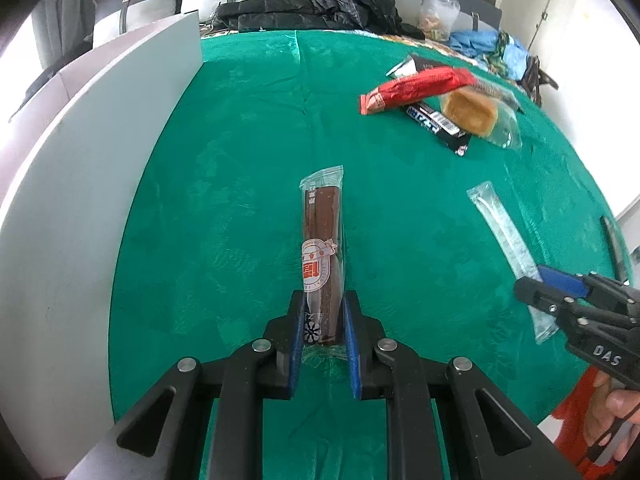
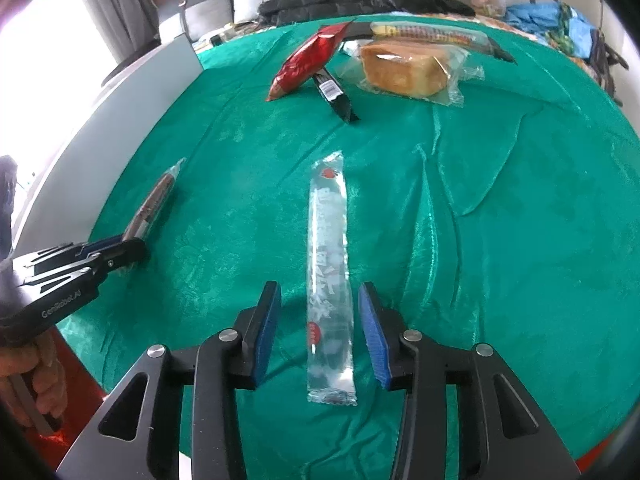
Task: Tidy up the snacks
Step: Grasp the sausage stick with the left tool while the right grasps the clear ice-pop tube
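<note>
Green-clothed table (image 2: 500, 200) bearing 2 long packets apart: brown bar (image 1: 322, 256), clear stick (image 2: 329, 280), plus far snack heap (image 2: 384, 60)

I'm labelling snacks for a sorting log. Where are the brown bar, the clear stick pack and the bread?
brown bar (image 1: 320, 248), left wrist view, on its printed label
clear stick pack (image 2: 328, 264), right wrist view, mid-length of the wrapper
bread (image 2: 400, 66), right wrist view, top of the loaf

My right tongs (image 1: 532, 280) hide part of the clear snack packet (image 1: 504, 236); the black wrapper's (image 1: 436, 122) print is too blurred to read.
</note>
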{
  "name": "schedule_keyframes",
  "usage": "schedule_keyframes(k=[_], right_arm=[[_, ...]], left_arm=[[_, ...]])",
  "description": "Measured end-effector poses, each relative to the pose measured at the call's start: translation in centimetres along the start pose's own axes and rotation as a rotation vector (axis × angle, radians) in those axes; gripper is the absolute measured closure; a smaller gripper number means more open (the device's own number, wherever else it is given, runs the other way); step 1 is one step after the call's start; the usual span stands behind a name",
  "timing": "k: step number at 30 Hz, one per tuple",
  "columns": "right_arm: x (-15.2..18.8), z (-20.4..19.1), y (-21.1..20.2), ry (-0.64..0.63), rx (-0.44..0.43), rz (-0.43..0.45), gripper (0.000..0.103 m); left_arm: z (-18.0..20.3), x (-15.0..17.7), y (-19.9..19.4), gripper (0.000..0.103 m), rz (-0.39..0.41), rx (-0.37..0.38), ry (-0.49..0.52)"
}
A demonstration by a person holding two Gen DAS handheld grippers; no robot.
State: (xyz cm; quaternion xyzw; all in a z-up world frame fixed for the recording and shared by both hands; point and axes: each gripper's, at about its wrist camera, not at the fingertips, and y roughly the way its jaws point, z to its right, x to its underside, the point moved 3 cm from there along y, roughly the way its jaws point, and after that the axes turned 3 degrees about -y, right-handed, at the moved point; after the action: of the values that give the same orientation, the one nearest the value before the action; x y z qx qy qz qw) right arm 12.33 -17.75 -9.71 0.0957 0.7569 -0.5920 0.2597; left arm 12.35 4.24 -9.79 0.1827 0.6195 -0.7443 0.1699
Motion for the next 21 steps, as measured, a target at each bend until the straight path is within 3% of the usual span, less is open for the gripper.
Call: schedule_keyframes(k=[10, 12, 13, 16, 20, 21], right_arm=[[-1.2, -1.4, 1.3, -0.077, 0.070, -0.074, 0.058], [-1.4, -2.0, 1.7, -0.136, 0.124, -0.096, 0.081], [-1.5, -2.1, 1.7, -0.161, 0.149, -0.101, 0.084], [-1.8, -1.3, 1.2, -0.089, 0.070, -0.103, 0.085], [-2.1, 1.3, -1.1, 0.121, -0.132, -0.056, 0.085], [-2.2, 1.6, -1.5, 0.137, -0.147, -0.050, 0.085]], left_arm=[[-0.5, 0.0, -0.9, 0.086, 0.008, 0.014, -0.021], [-0.5, 0.1, -1.0, 0.086, 0.009, 0.013, -0.020], [-0.5, 0.0, -1.1, 0.086, 0.010, 0.015, -0.022], [-0.6, -0.3, -1.8, 0.086, 0.023, 0.029, -0.033], [-1.4, -0.6, -3.8, 0.086, 0.050, 0.067, -0.070], [-1.6, -0.8, -4.3, 0.086, 0.057, 0.079, -0.083]])
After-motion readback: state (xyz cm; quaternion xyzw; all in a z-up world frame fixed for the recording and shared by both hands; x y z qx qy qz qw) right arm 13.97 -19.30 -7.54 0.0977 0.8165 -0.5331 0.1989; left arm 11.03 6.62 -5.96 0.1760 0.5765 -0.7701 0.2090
